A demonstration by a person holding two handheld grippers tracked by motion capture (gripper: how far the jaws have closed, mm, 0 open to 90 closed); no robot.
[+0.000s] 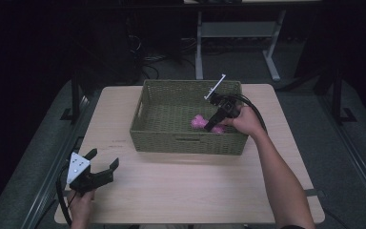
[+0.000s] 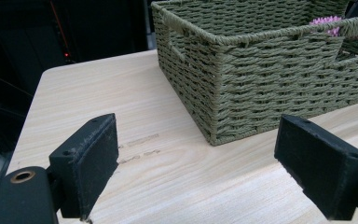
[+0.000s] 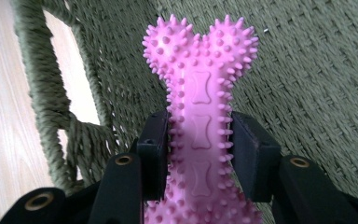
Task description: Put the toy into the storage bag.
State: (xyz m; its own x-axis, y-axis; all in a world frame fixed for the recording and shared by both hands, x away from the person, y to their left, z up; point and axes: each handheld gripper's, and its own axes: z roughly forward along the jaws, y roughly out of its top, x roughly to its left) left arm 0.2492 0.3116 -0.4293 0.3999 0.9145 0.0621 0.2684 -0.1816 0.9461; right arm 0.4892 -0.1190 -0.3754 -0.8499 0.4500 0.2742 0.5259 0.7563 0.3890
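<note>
We have the pink spiked bone toy (image 3: 200, 121) clamped by its shaft in our right gripper (image 1: 215, 120), low inside the woven basket (image 1: 186, 143) on the bench (image 1: 190, 186). Our left gripper (image 1: 102, 164) idles wide open (nothing between its jaws). Next, we judge: lift out or release.

Both grippers are showing black jaws with brass-ringed screw holes; the left gripper (image 1: 101, 168) is carrying a grey plate (image 1: 77, 167), black cables trailing.
</note>
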